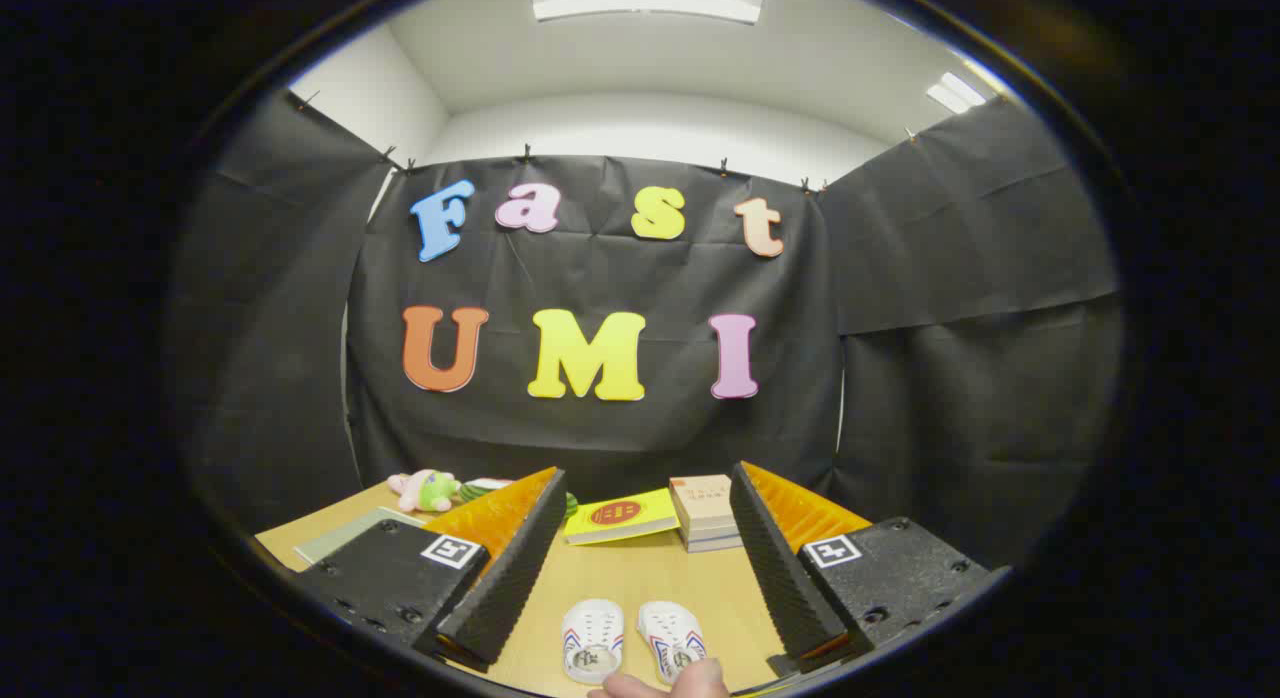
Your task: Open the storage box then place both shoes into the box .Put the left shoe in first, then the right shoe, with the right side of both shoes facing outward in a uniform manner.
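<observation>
Two small white shoes with red and blue stripes lie side by side on the wooden table (620, 578), toes pointing away from me: one shoe (592, 638) on the left, the other shoe (672, 638) on the right. Both lie below and between my gripper's fingers. My gripper (645, 508) is held above the table, open wide, with nothing between its black ribbed pads (505, 588). A person's hand (668, 684) touches the heel end of the right-hand shoe.
Beyond the fingers, at the table's far edge, lie a yellow book (620, 518) and a stack of books (705, 513). A pink and green plush toy (425, 490) and a grey-green flat sheet (345, 535) sit at the far left.
</observation>
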`<act>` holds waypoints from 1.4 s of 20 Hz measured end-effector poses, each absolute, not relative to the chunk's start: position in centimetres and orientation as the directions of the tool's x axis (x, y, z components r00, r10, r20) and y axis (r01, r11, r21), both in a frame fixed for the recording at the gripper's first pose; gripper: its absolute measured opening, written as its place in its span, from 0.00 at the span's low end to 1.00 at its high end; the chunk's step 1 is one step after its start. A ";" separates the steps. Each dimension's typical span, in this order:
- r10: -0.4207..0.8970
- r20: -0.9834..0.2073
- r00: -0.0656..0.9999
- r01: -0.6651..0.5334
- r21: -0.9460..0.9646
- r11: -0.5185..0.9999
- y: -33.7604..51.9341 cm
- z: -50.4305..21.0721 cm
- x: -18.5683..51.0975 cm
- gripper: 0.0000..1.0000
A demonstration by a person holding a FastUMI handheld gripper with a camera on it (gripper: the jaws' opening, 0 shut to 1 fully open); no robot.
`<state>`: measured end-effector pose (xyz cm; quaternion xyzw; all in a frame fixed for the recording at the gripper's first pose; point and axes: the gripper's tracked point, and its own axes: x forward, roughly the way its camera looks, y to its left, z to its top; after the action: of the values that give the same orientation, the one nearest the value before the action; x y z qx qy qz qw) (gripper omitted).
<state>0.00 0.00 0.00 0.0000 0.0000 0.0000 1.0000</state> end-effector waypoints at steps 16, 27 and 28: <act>0.041 -0.015 0.999 -0.040 0.030 0.999 0.8 -0.6 0.3 1.00; 0.085 -0.037 0.996 -0.083 0.050 0.995 1.8 -1.0 0.3 1.00; 0.089 -0.038 0.995 -0.087 0.049 0.995 1.9 -1.0 0.3 1.00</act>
<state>0.34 1.91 -1.02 0.0237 0.0199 0.0440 0.9986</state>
